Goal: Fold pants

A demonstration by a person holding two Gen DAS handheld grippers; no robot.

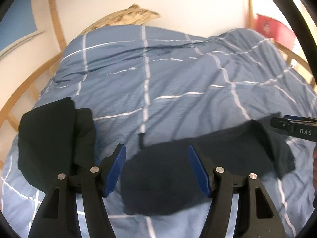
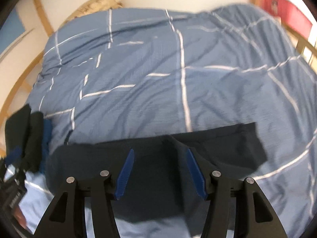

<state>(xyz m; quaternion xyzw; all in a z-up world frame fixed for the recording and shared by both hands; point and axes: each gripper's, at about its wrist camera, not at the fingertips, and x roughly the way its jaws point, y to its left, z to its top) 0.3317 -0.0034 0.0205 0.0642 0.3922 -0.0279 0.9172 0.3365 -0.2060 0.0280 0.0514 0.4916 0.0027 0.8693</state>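
Observation:
Dark navy pants (image 1: 198, 164) lie folded in a flat band across the near part of a blue checked duvet (image 1: 158, 75); they also show in the right wrist view (image 2: 158, 158). My left gripper (image 1: 156, 148) is open and empty, hovering just above the pants' left part. My right gripper (image 2: 160, 151) is open and empty above the pants' middle. The right gripper's body shows at the right edge of the left wrist view (image 1: 293, 128).
A pile of dark folded clothes (image 1: 53, 140) lies at the left on the duvet, also in the right wrist view (image 2: 27, 136). A wooden bed rail (image 1: 25, 83) curves around. A beige patterned pillow (image 1: 122, 17) and a red box (image 1: 273, 29) sit at the back.

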